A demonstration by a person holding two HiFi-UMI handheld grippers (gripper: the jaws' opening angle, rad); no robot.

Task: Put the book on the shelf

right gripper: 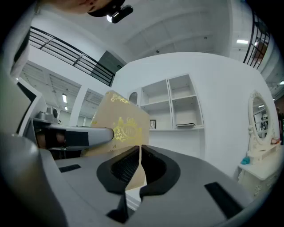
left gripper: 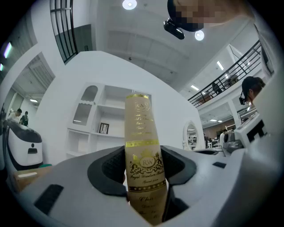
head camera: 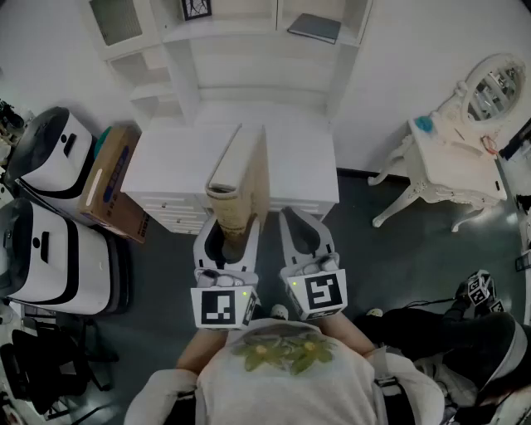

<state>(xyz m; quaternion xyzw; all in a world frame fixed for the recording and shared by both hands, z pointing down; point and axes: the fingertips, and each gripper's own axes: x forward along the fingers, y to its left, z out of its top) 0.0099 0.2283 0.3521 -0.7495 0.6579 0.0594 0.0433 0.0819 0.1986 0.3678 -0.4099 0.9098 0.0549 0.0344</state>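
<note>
Book [head camera: 247,166], tan cover with gilt crest and lettering; held upright, spine toward the person, raised over the white worktop [head camera: 166,158] in front of the shelf unit and not yet on it. Left hand-held gripper [head camera: 228,222]: jaws clamped on the lower spine, one pad on each side, as the left gripper view shows with the spine [left gripper: 142,146] rising straight between them. Right hand-held gripper [head camera: 303,217]: just beside the book's right cover, jaws pressed together save for a thin slit. In the right gripper view the cover [right gripper: 120,128] stands to the left and its edge lines up with that slit; whether the edge is caught there cannot be told. Shelf [head camera: 224,31]: white, open compartments above the worktop. A dark book [head camera: 315,27] lies flat in the upper right bay and a small framed picture [head camera: 197,8] stands at upper centre; the bays lower left look free. Step in hand, as judged: carrying the book up and forward to a bay. Handling notes: the hold is low on a tall book, so the top is likely to sway. Keep the spine vertical, use the right hand-held gripper to steady the cover, and clear the shelf edge before lowering. Let the bottom edge settle fully before the left jaws release. Surroundings: cardboard box [head camera: 112,183] left of the worktop; white dressing table [head camera: 452,158] with mirror, well apart at right.
</note>
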